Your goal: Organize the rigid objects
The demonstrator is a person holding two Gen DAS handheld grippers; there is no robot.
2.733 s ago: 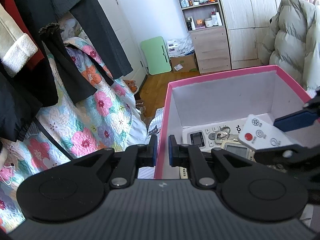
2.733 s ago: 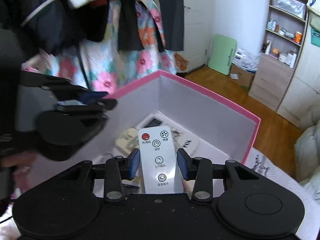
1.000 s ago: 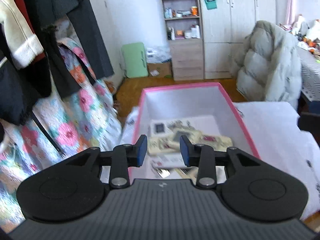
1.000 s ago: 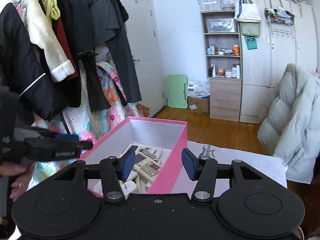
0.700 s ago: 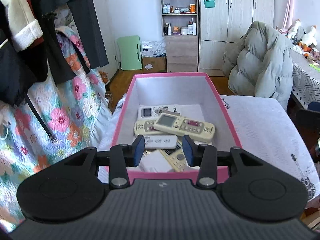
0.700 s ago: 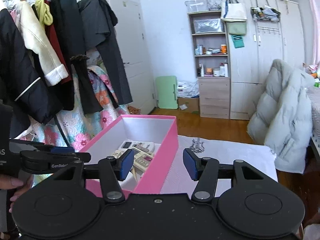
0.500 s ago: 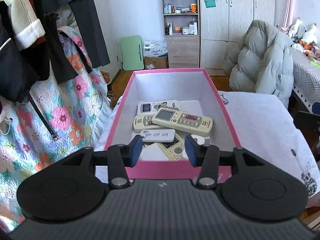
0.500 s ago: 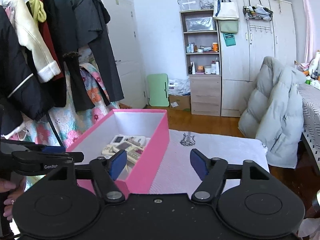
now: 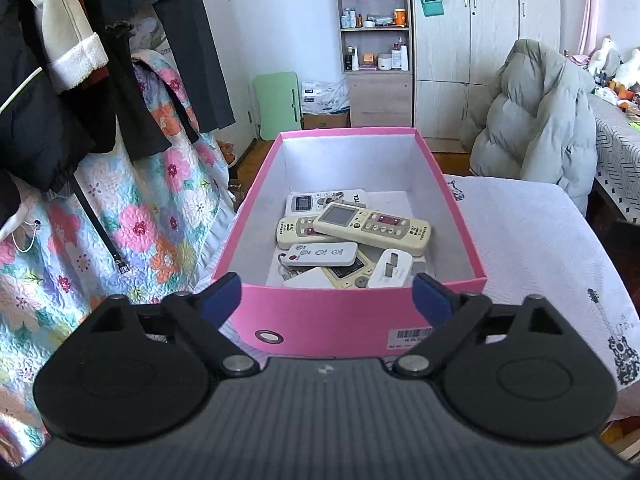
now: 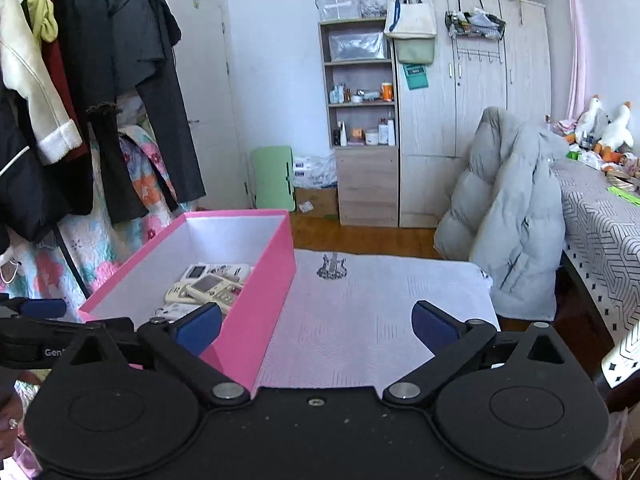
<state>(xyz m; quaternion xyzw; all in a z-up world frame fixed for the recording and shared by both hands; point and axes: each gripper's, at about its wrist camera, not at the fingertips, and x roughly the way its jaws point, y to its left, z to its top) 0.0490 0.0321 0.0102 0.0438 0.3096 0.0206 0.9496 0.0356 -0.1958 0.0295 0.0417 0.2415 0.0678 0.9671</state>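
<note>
Left gripper fingers spread wide, holding nothing, just short of the near wall of the pink box. Right gripper fingers also wide apart and empty, over the white cloth on the worktop, box at its left. Remotes lie piled inside the box, lower ones mostly covered, near ones cut off by the wall. Left gripper only partly seen at the right view's left edge.
</note>
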